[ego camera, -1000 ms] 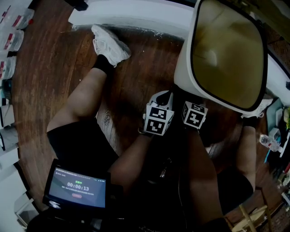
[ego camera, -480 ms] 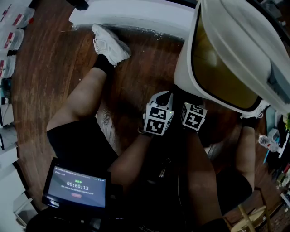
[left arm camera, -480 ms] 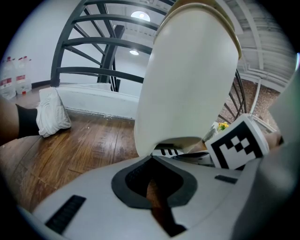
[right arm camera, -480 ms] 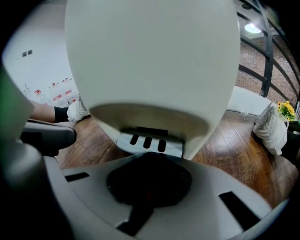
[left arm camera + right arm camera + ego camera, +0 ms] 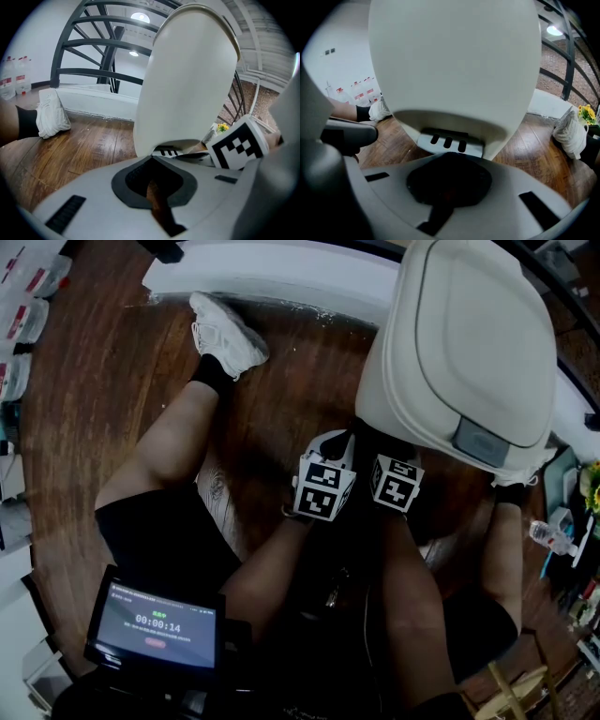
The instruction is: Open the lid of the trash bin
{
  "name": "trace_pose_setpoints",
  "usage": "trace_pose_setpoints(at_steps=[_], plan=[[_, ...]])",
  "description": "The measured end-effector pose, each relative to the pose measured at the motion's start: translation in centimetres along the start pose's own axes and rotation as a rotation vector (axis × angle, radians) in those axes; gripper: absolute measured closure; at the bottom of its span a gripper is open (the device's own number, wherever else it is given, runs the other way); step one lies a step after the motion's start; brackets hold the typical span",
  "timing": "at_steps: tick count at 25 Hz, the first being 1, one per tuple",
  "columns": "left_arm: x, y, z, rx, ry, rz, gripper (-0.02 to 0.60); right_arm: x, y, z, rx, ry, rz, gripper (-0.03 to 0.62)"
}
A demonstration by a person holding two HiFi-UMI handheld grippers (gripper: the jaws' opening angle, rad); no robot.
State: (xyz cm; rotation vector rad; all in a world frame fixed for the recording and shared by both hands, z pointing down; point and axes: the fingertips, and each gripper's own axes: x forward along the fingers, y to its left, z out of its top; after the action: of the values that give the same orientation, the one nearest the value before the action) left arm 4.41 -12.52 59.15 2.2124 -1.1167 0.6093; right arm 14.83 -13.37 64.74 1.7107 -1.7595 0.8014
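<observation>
The white pedal trash bin (image 5: pixel 459 362) stands on the wooden floor at the upper right, and its lid (image 5: pixel 483 334) is down and closed. The bin's front fills the right gripper view (image 5: pixel 454 61). Its silver foot pedal (image 5: pixel 449 142), with three slots, sticks out at the base just beyond my right gripper (image 5: pixel 449 161), whose jaws are shut and empty. My left gripper (image 5: pixel 154 164) is also shut on nothing, slightly left of the bin (image 5: pixel 187 79) and the pedal (image 5: pixel 166 152). In the head view both grippers' marker cubes (image 5: pixel 323 488) (image 5: pixel 398 482) sit side by side at the bin's foot.
The person's bare legs flank the grippers, with white shoes (image 5: pixel 225 329) (image 5: pixel 525 470) on either side of the bin. A white step edge (image 5: pixel 272 273) runs behind. Water bottles (image 5: pixel 19 324) line the far left. A small timer screen (image 5: pixel 157 626) sits at lower left.
The bin's lid, fully raised a second ago, has swung down and now lies closed. Both grippers have stayed at the bin's base, barely moving.
</observation>
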Motion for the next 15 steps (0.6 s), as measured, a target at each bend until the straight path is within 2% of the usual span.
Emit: trace_pose_setpoints(at_steps=[4, 10, 15], plan=[[-0.1, -0.1, 0.2, -0.001, -0.003, 0.0, 0.583, -0.2, -0.1, 0.1, 0.015, 0.006, -0.004, 0.589], [-0.7, -0.6, 0.8, 0.012, -0.021, -0.003, 0.583, -1.2, 0.1, 0.6, -0.024, -0.004, 0.008, 0.589], [-1.9, -0.8, 1.4, 0.029, -0.046, -0.002, 0.583, -3.1, 1.1, 2.0, -0.044, -0.068, 0.029, 0.589]])
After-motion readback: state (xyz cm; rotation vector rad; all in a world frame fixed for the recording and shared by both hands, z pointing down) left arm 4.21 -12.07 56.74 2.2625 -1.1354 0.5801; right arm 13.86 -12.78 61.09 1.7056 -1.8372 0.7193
